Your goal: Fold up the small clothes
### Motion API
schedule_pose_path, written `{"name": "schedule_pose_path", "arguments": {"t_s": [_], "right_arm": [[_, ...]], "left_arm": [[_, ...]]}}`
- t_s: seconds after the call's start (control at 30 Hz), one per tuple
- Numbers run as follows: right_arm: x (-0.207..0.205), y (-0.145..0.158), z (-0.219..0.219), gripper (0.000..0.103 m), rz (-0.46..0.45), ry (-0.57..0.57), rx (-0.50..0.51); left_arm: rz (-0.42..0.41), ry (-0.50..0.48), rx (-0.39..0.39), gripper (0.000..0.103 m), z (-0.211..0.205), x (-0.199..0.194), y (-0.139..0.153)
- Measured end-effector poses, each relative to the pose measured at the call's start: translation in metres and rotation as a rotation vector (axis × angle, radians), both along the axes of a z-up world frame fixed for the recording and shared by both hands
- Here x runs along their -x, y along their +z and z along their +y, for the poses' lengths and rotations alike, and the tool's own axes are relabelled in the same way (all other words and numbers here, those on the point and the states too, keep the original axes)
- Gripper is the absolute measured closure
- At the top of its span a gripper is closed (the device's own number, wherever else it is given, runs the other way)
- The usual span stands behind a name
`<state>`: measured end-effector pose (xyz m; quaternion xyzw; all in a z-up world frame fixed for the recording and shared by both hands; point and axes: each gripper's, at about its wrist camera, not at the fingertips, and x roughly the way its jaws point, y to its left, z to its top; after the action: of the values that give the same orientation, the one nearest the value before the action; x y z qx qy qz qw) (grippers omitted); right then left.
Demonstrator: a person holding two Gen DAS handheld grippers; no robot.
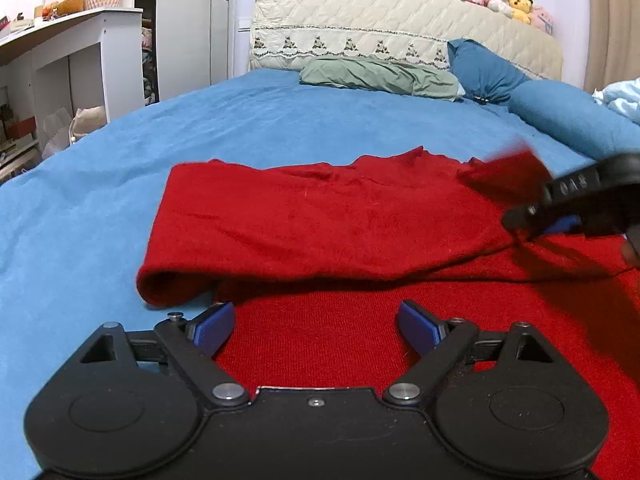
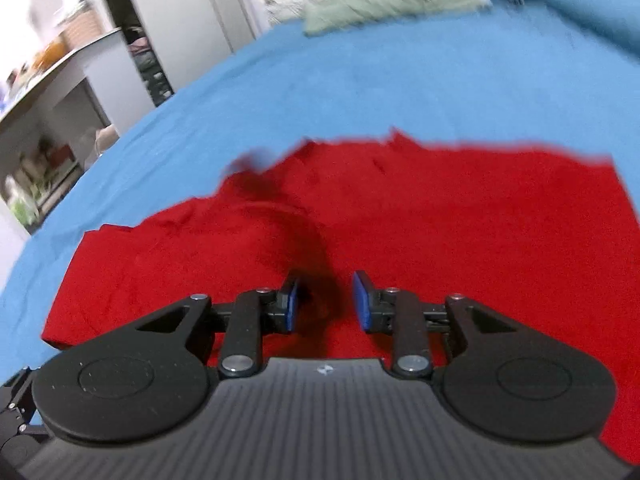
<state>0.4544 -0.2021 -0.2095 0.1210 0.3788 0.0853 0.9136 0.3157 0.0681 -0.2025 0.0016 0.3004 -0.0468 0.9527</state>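
Observation:
A red knit garment point(image 1: 320, 216) lies on the blue bedsheet point(image 1: 80, 200), its left side folded over into a thick band across the body. My left gripper point(image 1: 316, 324) is open and empty, low over the garment's near edge. My right gripper point(image 2: 326, 300) is partly open and empty above the middle of the garment point(image 2: 440, 240); the right wrist view is motion-blurred. The right gripper also shows at the right edge of the left wrist view point(image 1: 568, 204), above the garment.
Green pillow point(image 1: 376, 74), blue pillows point(image 1: 560, 116) and a quilted headboard point(image 1: 400, 28) with plush toys stand at the far end of the bed. A white shelf unit point(image 1: 80, 60) and wardrobe stand to the left of the bed.

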Motion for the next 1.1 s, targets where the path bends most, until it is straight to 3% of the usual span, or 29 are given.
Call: {"name": "schedule_pose_path", "arguments": {"t_s": [0.07,0.17,0.4,0.5,0.53,0.57,0.63,0.77,0.97,1.1], "right_arm": [[0.001,0.001,-0.004,0.056,-0.018,0.023,-0.001],[0.000,0.007,-0.008,0.038,-0.058,0.043,0.027],[-0.024,0.007,-0.023,0.037,0.009,-0.013,-0.006],[-0.031,0.005,-0.026,0.043,0.024,-0.027,-0.004],[-0.032,0.005,-0.025,0.061,0.026,-0.030,0.018],[-0.032,0.006,-0.024,0.071,0.027,-0.031,0.048],[-0.032,0.012,-0.028,0.081,0.016,-0.024,0.039],[-0.030,0.040,-0.036,0.082,-0.065,-0.017,0.009],[-0.020,0.098,-0.067,0.082,-0.209,-0.053,0.044],[-0.006,0.104,-0.102,0.082,-0.233,-0.122,0.096]], "left_arm": [[-0.011,0.032,-0.022,0.011,0.000,0.001,0.004],[-0.024,0.117,-0.049,0.011,0.005,0.000,0.009],[0.023,0.221,-0.069,0.011,0.023,-0.016,0.013],[0.034,0.237,-0.077,0.012,0.030,-0.021,0.014],[0.043,0.237,-0.069,0.012,0.033,-0.022,0.014],[0.054,0.235,-0.063,0.012,0.035,-0.023,0.013],[0.064,0.234,-0.062,0.015,0.038,-0.023,0.013],[0.057,0.235,-0.052,0.020,0.041,-0.026,0.014],[0.025,0.205,-0.024,0.023,0.040,-0.036,0.027],[0.054,0.144,-0.021,0.029,0.034,-0.045,0.026]]}}
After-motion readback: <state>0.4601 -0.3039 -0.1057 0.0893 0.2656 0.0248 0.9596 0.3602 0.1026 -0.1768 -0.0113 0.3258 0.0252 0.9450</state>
